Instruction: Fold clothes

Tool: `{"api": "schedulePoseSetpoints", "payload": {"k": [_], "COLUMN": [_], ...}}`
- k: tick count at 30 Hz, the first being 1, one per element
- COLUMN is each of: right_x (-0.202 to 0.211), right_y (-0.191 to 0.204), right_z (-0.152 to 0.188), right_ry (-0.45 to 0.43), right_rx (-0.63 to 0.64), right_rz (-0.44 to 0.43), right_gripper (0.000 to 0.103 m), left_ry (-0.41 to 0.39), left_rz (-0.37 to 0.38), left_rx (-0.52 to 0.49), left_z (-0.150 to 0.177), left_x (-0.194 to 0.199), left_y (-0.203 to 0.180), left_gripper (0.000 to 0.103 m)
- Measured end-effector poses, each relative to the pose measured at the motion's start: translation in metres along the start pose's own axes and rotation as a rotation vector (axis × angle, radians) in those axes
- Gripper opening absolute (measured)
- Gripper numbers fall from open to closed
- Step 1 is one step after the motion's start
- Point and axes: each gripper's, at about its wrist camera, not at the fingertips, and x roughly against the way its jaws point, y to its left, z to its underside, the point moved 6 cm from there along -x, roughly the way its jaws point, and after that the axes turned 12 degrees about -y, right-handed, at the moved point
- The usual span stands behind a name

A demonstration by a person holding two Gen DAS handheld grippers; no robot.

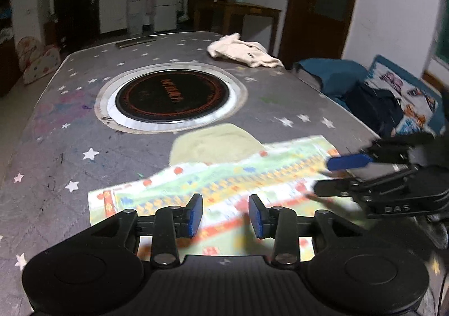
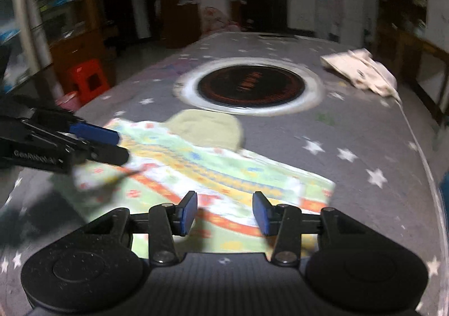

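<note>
I'm holding both tools, left [image 1: 225, 215] and right [image 2: 224, 213], spread apart over the patterned cloth [image 1: 224, 175] lying on the star-printed surface [image 1: 56, 125] in a dim room.

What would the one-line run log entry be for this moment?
stage: folding | left gripper: open above patterned cloth | right gripper: open above it | cream garment: far corner, untouched

We cannot read the blurred print on the patterned cloth [image 1: 224, 175]; its near edge hides behind the left gripper [image 1: 226, 215]. The lettering on the round black cooktop [image 2: 251, 87] smears; the shelves [image 2: 56, 1] blur too.
</note>
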Motion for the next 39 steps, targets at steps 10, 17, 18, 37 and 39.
{"api": "schedulePoseSetpoints", "payload": {"k": [10, 17, 18, 37, 39], "right_x": [-0.002, 0.008, 0.008, 0.031, 0.032], "right_y": [0.042, 0.06, 0.061, 0.018, 0.015], "right_z": [0.021, 0.021, 0.024, 0.033, 0.028], "right_ry": [0.026, 0.01, 0.015, 0.055, 0.05], "right_rx": [0.161, 0.199, 0.201, 0.065, 0.052], "right_rz": [-0.044, -0.078, -0.08, -0.061, -0.055], "right_gripper": [0.045, 0.045, 0.045, 0.051, 0.052], "left_ry": [0.013, 0.004, 0.002, -0.008, -0.006], "left_rz": [0.011, 0.013, 0.013, -0.041, -0.037], "left_rx": [-0.067, -0.062, -0.059, 0.133, 0.148], "left_z": [0.033, 0.042, 0.043, 0.057, 0.051], "left_x": [0.022, 0.032, 0.034, 0.071, 0.072], "left_y": [-0.021, -0.024, -0.024, 0.036, 0.037], "left_gripper": [0.04, 0.043, 0.043, 0.044, 0.046]}}
